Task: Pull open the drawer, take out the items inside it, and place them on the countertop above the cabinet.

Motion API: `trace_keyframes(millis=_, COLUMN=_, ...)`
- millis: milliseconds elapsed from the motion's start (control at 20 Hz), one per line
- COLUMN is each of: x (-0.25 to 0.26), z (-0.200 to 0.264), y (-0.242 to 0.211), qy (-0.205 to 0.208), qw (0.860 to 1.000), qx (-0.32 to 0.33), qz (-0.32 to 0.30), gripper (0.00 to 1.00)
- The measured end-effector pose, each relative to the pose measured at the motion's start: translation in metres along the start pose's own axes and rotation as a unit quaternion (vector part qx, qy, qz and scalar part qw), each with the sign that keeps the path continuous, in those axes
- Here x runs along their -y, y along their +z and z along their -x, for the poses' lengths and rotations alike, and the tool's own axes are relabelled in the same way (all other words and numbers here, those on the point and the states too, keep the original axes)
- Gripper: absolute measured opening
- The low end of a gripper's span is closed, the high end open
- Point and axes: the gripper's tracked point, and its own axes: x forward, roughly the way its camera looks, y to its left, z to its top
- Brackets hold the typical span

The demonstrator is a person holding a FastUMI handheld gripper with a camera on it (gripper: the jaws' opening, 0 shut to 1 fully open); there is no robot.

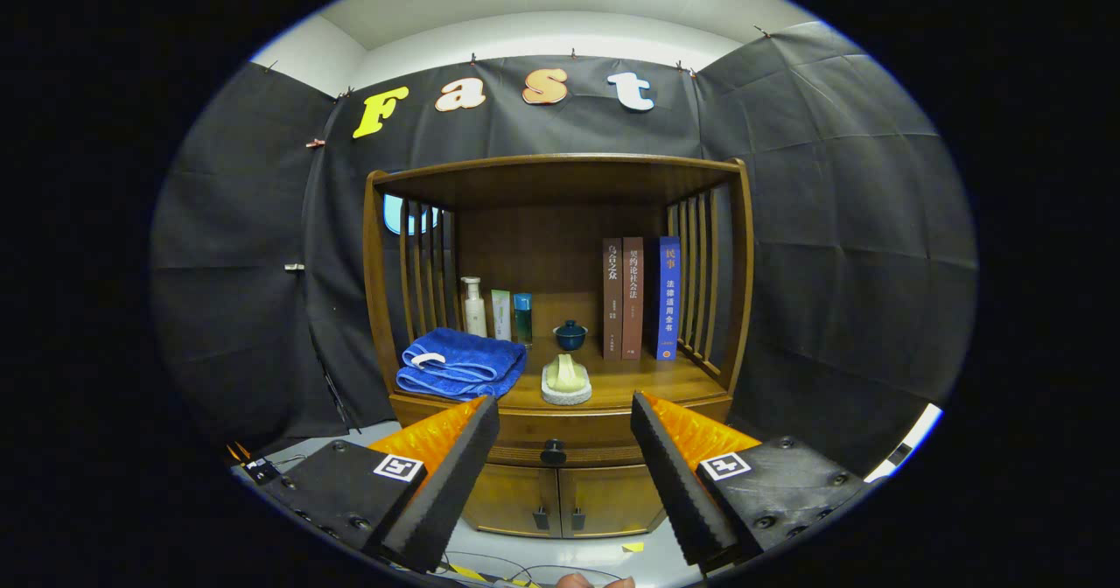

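Drawer [560,442] closed under counter [647,388]; stiff, probably sliding easily by small round knob [553,453]. Fingers [564,474] wide apart, empty, flanking knob.

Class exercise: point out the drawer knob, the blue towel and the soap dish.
drawer knob [553,452]: gripper view, its round front, ahead between the open gripper [564,457] fingers.
blue towel [464,365]: gripper view, top fold.
soap dish [566,393]: gripper view, front rim.
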Motion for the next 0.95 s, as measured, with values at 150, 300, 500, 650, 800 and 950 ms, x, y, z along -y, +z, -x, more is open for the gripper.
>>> trace_keyframes(millis=150, x=0.006, z=0.020, y=0.012, qy=-0.002, qw=1.000, qx=-0.004, qz=-0.007, gripper=0.99)
trace_keyframes(millis=300, x=0.012, z=0.038, y=0.025, qy=-0.003, qw=1.000, qx=0.000, qz=-0.011, gripper=0.99)
trace_keyframes(millis=500, x=0.016, z=0.057, y=0.040, qy=0.002, qw=1.000, qx=0.002, qz=-0.014, gripper=0.99)
trace_keyframes(millis=650, x=0.017, z=0.070, y=0.049, qy=0.006, qw=1.000, qx=0.006, qz=-0.012, gripper=0.99)
trace_keyframes(millis=800, x=0.020, z=0.076, y=0.054, qy=0.004, qw=1.000, qx=0.010, qz=-0.011, gripper=0.99)
trace_keyframes(millis=950, x=0.023, z=0.079, y=0.055, qy=0.003, qw=1.000, qx=0.010, qz=-0.010, gripper=0.99)
